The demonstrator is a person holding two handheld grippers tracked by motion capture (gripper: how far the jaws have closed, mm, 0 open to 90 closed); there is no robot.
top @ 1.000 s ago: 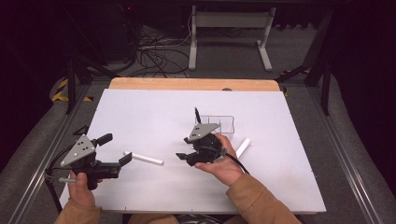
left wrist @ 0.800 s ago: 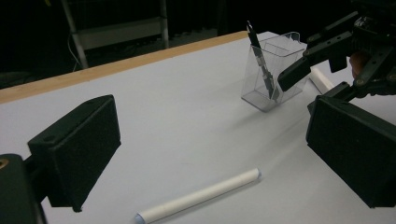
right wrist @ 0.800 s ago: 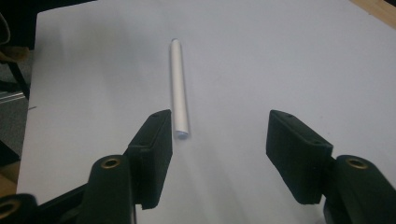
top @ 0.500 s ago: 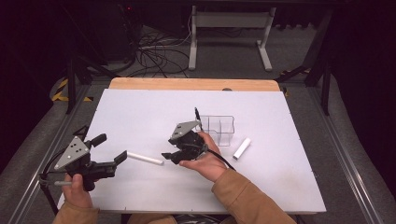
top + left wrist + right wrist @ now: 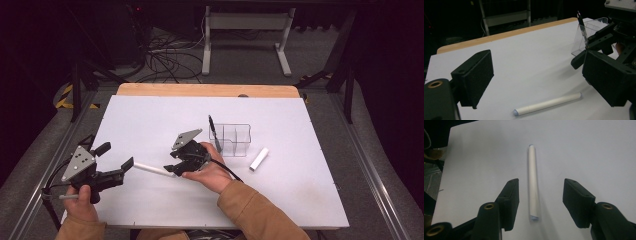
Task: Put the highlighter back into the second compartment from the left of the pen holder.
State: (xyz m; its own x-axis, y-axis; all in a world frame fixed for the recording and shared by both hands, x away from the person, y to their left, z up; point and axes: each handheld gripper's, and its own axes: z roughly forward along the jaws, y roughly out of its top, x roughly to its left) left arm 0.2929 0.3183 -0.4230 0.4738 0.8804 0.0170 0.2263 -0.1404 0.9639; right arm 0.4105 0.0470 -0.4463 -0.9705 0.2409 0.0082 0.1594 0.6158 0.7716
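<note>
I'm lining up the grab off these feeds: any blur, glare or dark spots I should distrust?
High view: table evenly lit and sharp, the surroundings nearly black. Left gripper view: its own near fingers soft, the white pen fairly clear, background dark. Right gripper view: pen slightly soft with a faint shadow beside it, no glare; right gripper open around it.

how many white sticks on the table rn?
2. One long stick lies between the open jaws of the right gripper; a shorter one lies right of the clear organizer.
</note>
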